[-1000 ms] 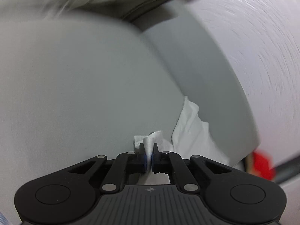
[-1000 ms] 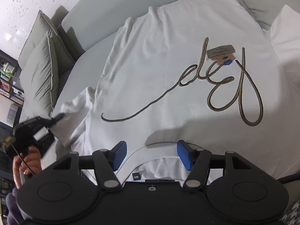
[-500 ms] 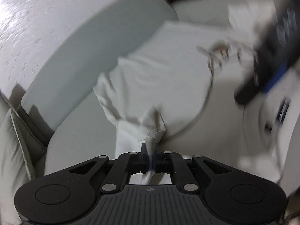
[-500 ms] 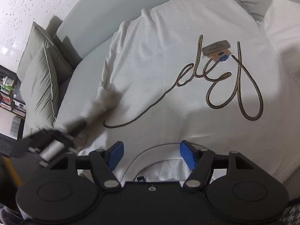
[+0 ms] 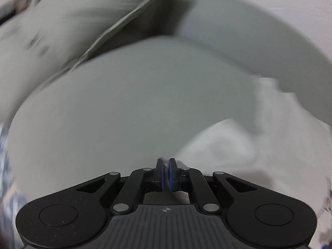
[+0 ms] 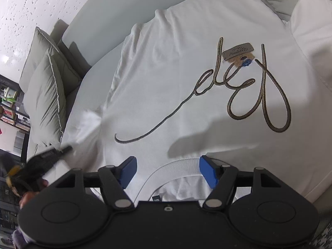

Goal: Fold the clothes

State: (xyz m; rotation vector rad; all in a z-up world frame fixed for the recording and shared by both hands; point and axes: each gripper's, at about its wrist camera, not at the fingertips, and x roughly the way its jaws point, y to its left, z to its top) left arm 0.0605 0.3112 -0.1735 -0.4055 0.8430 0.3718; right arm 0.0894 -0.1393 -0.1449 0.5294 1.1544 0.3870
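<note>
a: starting at the left. left gripper (image 5: 166,171)?

b: clenched, blue pads all but touching. too blurred to say whether a sliver of cloth sits pinched there. angled down over the grey seat (image 5: 124,114), with the white sleeve (image 5: 249,149) bunched just to its right.

a: same tool from the right wrist camera?

b: low at the far left, smeared, gripped by a hand (image 6: 27,197), tip right at the sleeve's lower edge. cannot tell if touching.

a: behind that?

b: shelves (image 6: 10,108) at the left border, then two grey-green pillows (image 6: 45,95) propped upright against the seat's backrest.

a: and the garment itself?

b: white t-shirt (image 6: 186,83), spread flat, front up, on the grey seat, filling the middle. looping gold script (image 6: 249,95) across the chest, a cardboard hang tag (image 6: 238,51) lying on top of the lettering. ribbed collar (image 6: 176,165) nearest the camera.

a: right gripper (image 6: 168,170)?

b: released, jaws wide after just now opening. collar's arc between the two blue pads, neither pad pressing on it. nothing grasped.

a: further right?

b: another white piece of cloth (image 6: 311,20) at the top right corner, beside the t-shirt's hem end.
</note>
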